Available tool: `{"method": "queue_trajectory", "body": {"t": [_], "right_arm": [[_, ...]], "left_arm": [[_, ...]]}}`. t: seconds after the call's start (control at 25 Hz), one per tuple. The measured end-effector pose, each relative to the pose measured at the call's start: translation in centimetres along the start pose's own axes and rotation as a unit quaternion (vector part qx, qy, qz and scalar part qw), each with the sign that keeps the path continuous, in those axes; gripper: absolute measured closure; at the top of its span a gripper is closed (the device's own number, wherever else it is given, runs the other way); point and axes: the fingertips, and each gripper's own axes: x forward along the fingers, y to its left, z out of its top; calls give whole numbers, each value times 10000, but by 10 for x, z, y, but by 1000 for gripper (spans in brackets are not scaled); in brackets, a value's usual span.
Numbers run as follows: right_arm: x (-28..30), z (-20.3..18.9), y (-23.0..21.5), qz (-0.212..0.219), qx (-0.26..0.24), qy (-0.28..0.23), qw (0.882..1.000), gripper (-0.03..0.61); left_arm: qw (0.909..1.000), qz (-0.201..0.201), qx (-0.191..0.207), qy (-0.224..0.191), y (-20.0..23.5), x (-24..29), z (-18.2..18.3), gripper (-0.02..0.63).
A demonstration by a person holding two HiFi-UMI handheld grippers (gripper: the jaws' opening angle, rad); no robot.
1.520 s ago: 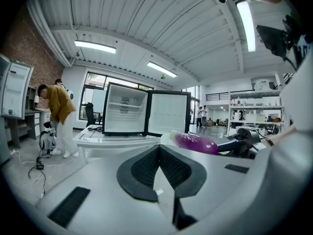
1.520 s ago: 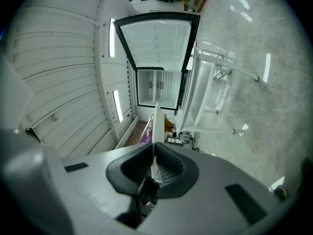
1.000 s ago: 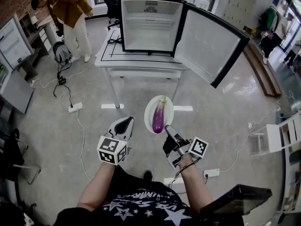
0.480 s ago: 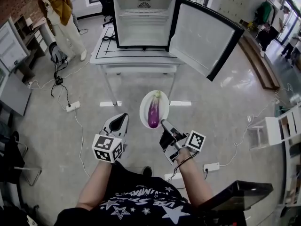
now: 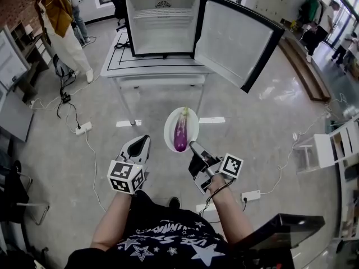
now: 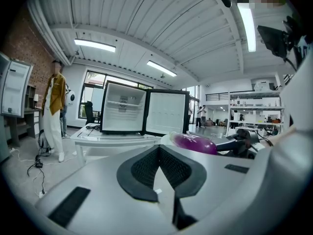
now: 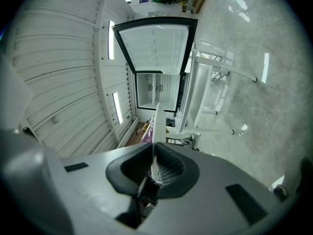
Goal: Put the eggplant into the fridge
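A purple eggplant [image 5: 180,131] lies on a white plate [image 5: 170,139] held in the air in front of me. My right gripper [image 5: 194,147] is shut on the plate's near rim. In the right gripper view the plate [image 7: 157,124] shows edge-on between the jaws of the right gripper [image 7: 155,153], with a bit of the eggplant [image 7: 147,132] behind it. My left gripper [image 5: 142,142] hangs left of the plate, shut and holding nothing. The left gripper view shows the closed left gripper [image 6: 158,152] and the eggplant [image 6: 195,143] to its right. Ahead, the fridge [image 5: 161,22] stands open and bare.
The fridge sits on a white table [image 5: 151,69], its door [image 5: 235,41] swung out to the right. A person in a mustard top [image 5: 53,15] stands at the far left. Cables and a power strip [image 5: 83,128] lie on the floor; a white rack [image 5: 336,147] is at right.
Both grippers and the plate with the eggplant have shifted slightly left, and the fridge has come a little nearer. The person in mustard has moved left.
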Motion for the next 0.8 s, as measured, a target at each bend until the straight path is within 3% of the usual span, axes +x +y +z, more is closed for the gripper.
{"method": "queue_trajectory", "body": {"t": [0.48,0.8], "right_arm": [[0,8,-8,-125,60,38,9999,557],[26,26,-12,-189,32,-63,9998,557]], "left_arm": [[9999,38,-101,26,5,10,0,606],[9999,-87,-135,36,31,41,5,606]]}}
